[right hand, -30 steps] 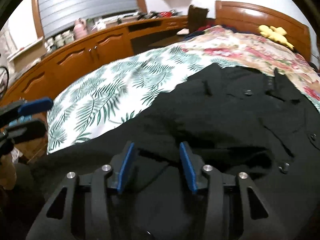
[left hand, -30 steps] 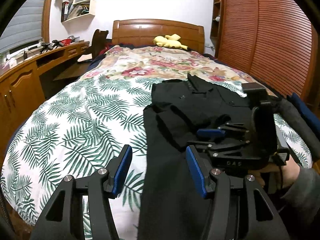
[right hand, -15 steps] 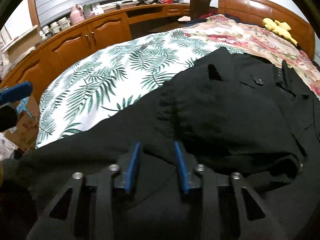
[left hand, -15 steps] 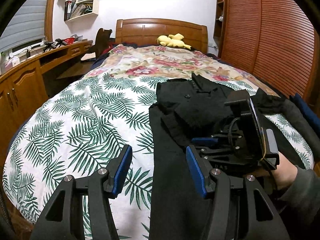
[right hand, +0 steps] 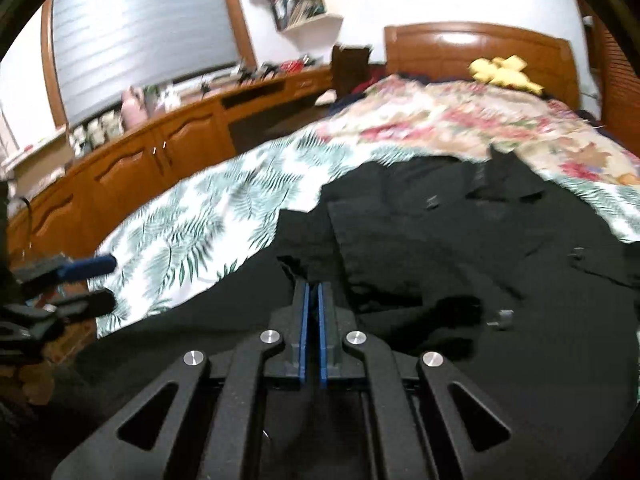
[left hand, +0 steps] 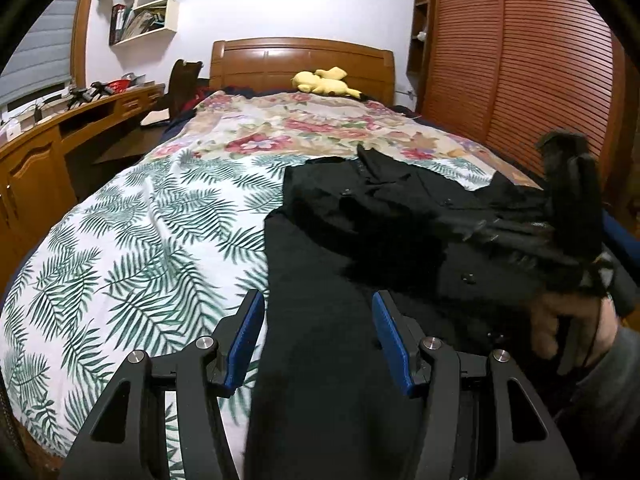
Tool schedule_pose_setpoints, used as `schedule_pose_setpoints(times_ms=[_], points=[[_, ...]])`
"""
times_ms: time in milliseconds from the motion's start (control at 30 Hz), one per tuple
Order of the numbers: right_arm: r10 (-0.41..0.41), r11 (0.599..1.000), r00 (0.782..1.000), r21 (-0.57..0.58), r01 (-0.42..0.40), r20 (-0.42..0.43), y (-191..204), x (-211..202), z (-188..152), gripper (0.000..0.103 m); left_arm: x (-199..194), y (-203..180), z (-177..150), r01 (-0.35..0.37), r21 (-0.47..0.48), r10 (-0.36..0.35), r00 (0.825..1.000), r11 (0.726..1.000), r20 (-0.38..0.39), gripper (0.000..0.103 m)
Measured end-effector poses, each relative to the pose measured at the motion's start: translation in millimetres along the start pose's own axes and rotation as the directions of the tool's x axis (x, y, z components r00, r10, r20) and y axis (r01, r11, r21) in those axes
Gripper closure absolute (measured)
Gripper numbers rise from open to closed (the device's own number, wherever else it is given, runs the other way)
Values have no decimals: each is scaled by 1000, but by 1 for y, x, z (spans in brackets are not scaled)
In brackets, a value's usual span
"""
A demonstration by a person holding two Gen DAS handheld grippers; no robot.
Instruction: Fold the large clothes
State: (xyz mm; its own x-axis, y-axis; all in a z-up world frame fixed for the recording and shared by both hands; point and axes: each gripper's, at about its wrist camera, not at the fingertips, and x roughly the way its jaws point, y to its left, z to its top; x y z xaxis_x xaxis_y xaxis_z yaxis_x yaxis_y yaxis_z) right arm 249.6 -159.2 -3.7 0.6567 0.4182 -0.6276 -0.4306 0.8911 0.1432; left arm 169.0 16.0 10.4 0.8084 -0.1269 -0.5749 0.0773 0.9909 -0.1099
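Although the black garment (left hand: 340, 264) already lies spread on the bed (left hand: 132, 240) with its collar toward the headboard (left hand: 302, 60), you are only part of the way through: one side, a sleeve or side panel by the look of it, is turned in over the chest, and the long lower part runs unfolded toward you. By my reading the other side and the lengthwise folds are left to do (the dark cloth hides most creases, so take that as a judgement).

Your right gripper (right hand: 313, 292) has its blue fingers (right hand: 304, 328) drawn nearly together, with only a thin slit between them, at a rumpled edge of the cloth. They appear to pinch a fold of it, though black on black makes the actual contact hard to confirm. The right wrist view is blurred.

Your left gripper (left hand: 318, 316) stands wide apart, its fingers (left hand: 390, 344) holding nothing. It hovers over the garment's near left edge, one finger over the palm-leaf cover and the other over the black cloth.

A yellow plush toy (left hand: 324, 82) sits by the headboard, well apart from the work.
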Motion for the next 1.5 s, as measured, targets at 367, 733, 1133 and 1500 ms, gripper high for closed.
schedule_pose_setpoints(times_ms=[367,733,1133,1500], points=[[-135,989,983,73,126,126,-35,-89,-4,99,13,-15,2,44,26,-44,999,999,3,45],[-284,953,955,134,272,83,-70,-144,-42,99,31,-31,10,77,44,-77,997,996,8,45],[-337,937,940,125,327,63,-80,-169,-58,98,53,-47,14,101,80,-101,995,992,-9,45],[-392,917,915,114,381,92,-89,-172,-60,58,66,-61,10,104,87,-106,994,991,22,45]])
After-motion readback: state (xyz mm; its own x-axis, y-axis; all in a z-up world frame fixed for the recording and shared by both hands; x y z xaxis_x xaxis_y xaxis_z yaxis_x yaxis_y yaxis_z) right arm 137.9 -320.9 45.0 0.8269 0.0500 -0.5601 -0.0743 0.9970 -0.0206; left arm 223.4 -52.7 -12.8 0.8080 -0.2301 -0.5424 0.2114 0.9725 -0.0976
